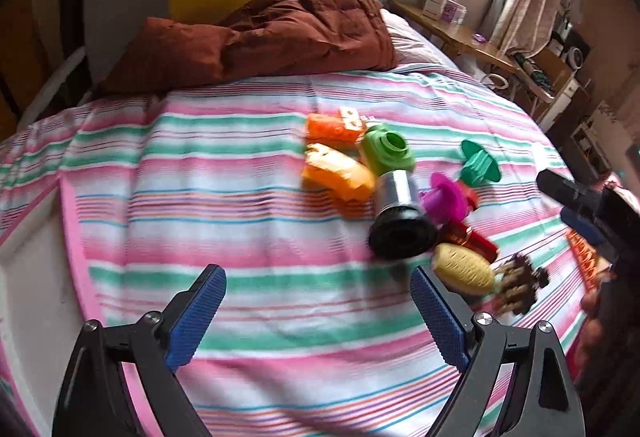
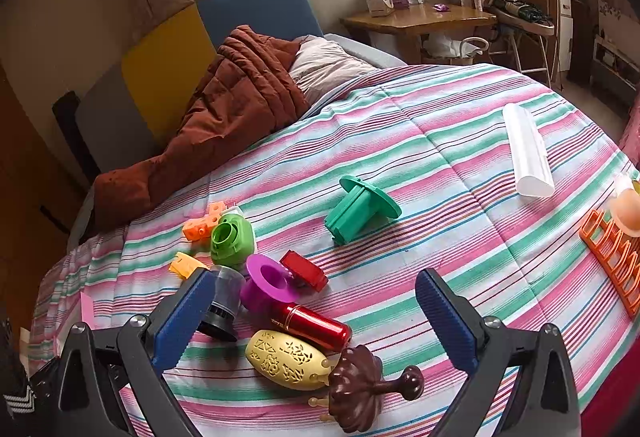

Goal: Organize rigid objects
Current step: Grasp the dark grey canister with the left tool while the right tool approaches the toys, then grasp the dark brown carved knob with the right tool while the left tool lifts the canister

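A cluster of small rigid toys lies on the striped bedspread (image 1: 248, 205). In the left wrist view, orange blocks (image 1: 336, 165), a green piece (image 1: 386, 151), a silver and black cylinder (image 1: 400, 221), a purple flanged piece (image 1: 446, 197), a teal flanged piece (image 1: 478, 163) and a yellow oval (image 1: 464, 269) sit ahead and to the right. My left gripper (image 1: 316, 275) is open over bare bedspread, short of the cluster. My right gripper (image 2: 316, 277) is open above the red cylinder (image 2: 312, 325), yellow oval (image 2: 286, 359) and brown umbrella-shaped piece (image 2: 360, 389), holding nothing.
A brown quilt (image 1: 280, 29) and a pillow (image 2: 324, 65) are heaped at the head of the bed. A white tube (image 2: 528, 153) and an orange rack (image 2: 612, 257) lie toward the right edge. A wooden desk (image 2: 420, 19) stands beyond the bed.
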Available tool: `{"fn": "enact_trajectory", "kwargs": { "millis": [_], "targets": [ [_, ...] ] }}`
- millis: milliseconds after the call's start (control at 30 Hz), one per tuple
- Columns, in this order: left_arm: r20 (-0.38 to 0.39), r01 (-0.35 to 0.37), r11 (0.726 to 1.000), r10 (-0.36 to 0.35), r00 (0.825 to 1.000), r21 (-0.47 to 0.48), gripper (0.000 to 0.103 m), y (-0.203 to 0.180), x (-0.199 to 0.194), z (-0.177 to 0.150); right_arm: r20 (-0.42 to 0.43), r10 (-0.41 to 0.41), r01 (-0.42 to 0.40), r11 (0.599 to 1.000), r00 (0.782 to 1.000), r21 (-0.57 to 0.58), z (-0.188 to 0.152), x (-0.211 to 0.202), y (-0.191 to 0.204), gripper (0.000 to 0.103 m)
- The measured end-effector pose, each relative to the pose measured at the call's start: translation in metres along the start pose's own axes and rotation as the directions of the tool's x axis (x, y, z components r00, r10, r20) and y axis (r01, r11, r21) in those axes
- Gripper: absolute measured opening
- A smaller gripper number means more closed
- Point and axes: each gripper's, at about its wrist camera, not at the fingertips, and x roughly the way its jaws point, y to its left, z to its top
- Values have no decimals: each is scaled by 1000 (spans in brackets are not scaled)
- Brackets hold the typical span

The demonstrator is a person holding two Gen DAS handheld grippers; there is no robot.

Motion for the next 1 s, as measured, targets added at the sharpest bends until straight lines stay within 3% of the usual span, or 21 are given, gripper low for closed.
{"fn": "enact_trajectory", "kwargs": {
  "millis": [133,300,433,467,600,800,1000],
  "targets": [
    [-40,62,998,-62,997,12,91,-20,25,22,0,16,-16,1000,1000,22,1,-2,-3,102],
    [-98,89,995,-84,992,45,87,-43,59,42,25,31,-33,998,999,59,2,-8,-9,102],
    [-185,123,992,-115,976,36,52,-49,92,45,43,40,-44,993,998,113,5,-11,-20,102],
    [-201,143,989,-133,970,33,50,-51,98,44,41,44,-49,991,998,128,5,-11,-23,102],
    [-144,152,988,-147,979,28,44,-49,88,35,34,52,-57,984,998,167,6,-10,-31,97],
    [-78,113,992,-109,991,60,43,-36,51,5,5,72,-72,973,997,221,5,-3,-41,85],
    [-36,125,992,-124,992,25,43,-19,12,-33,-101,75,-48,966,992,252,0,16,-46,79]
  ]
}}
